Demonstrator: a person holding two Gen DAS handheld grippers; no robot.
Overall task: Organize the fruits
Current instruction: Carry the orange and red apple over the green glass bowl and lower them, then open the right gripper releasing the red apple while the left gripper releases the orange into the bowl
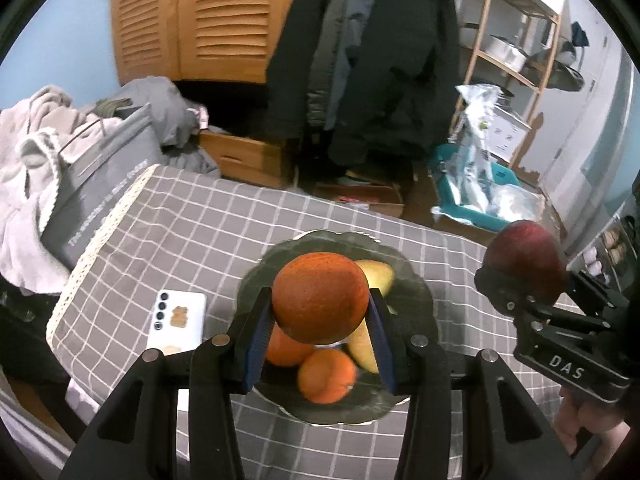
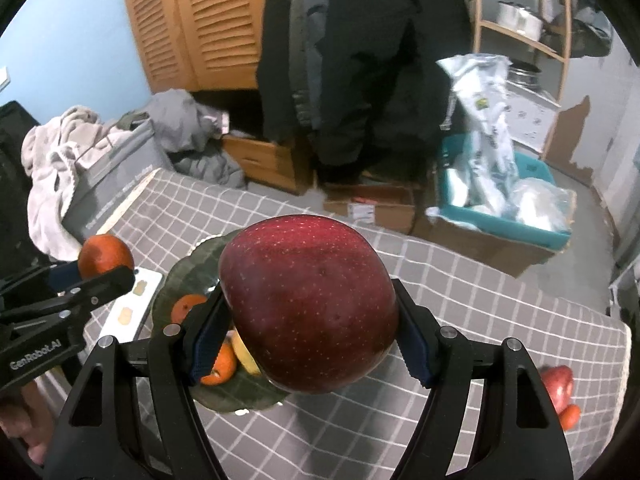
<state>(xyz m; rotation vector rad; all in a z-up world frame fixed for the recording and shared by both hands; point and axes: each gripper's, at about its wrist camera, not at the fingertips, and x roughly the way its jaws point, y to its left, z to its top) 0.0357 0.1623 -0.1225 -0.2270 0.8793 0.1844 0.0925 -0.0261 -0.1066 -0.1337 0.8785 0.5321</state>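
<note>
My left gripper (image 1: 320, 318) is shut on an orange (image 1: 320, 298) and holds it above a dark leaf-shaped plate (image 1: 416, 300). On that plate lie two oranges (image 1: 326, 376) and yellow pears (image 1: 376, 274). My right gripper (image 2: 310, 332) is shut on a big dark red apple (image 2: 308, 304), held over the plate's right side (image 2: 188, 276). From the left wrist, the right gripper (image 1: 520, 276) with its apple (image 1: 524, 258) hangs at the right. From the right wrist, the left gripper (image 2: 106, 270) with its orange (image 2: 105, 259) shows at the left.
A white phone (image 1: 178, 324) lies left of the plate on the grey checked tablecloth (image 1: 192, 224). A red fruit (image 2: 558, 386) and a small orange one (image 2: 570, 416) lie near the table's right edge. A grey bag (image 1: 100, 184), laundry, boxes and a teal bin (image 1: 476, 208) stand beyond.
</note>
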